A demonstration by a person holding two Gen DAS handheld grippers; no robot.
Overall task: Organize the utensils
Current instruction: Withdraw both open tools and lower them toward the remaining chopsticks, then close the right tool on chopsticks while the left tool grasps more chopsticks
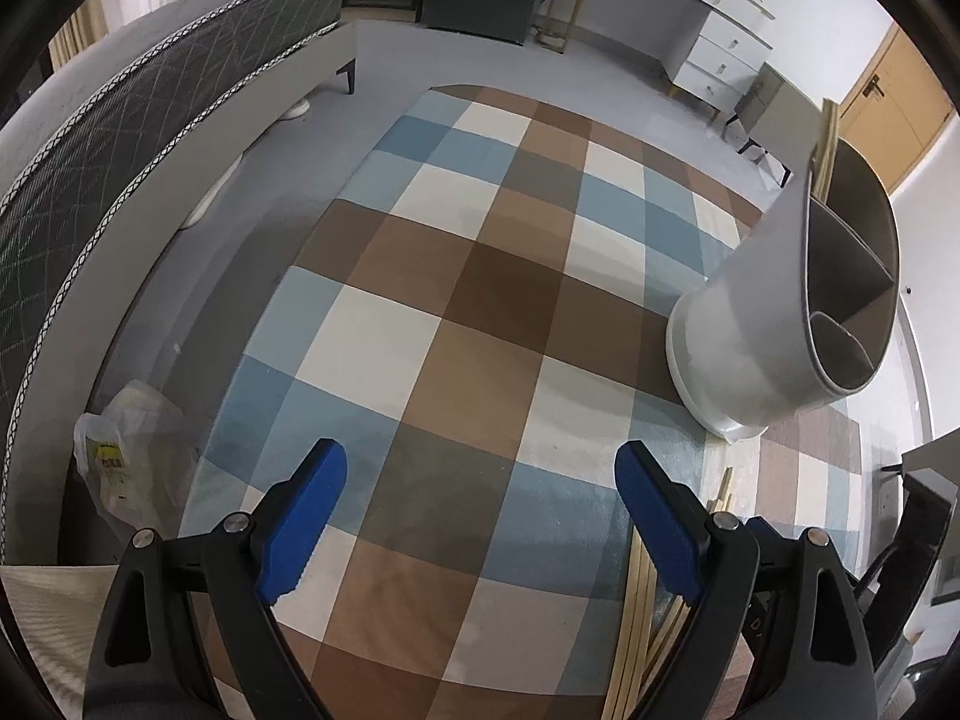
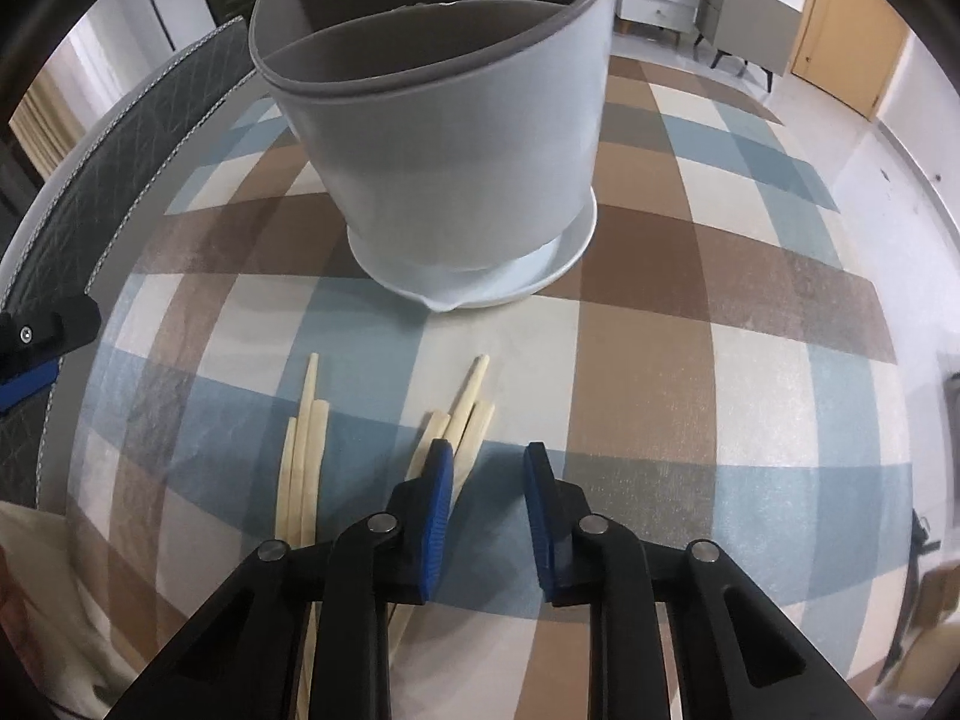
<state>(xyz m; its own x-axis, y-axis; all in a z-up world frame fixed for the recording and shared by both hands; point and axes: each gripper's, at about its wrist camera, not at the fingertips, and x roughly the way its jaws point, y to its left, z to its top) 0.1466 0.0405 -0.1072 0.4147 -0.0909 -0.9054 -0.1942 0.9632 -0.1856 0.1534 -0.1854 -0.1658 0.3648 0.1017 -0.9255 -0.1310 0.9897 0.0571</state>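
A pale grey utensil holder [image 2: 456, 138] with inner dividers stands on a checked rug [image 2: 690, 360]; it also shows in the left wrist view [image 1: 780, 312] at the right, with a stick standing in its far compartment. Several pale wooden chopsticks lie on the rug in two bundles, one at the left [image 2: 303, 456] and one at the middle [image 2: 465, 414]. My right gripper [image 2: 487, 462] is open and empty just above the middle bundle, its left finger over it. My left gripper [image 1: 480, 468] is wide open and empty over bare rug; chopsticks [image 1: 639, 588] lie under its right finger.
A grey bed [image 1: 120, 138] runs along the left of the rug. A plastic bag [image 1: 132, 462] lies on the floor beside it. White drawers [image 1: 720, 54] and a wooden door [image 2: 852, 42] stand at the far side. The left gripper's edge [image 2: 42, 330] shows at the left.
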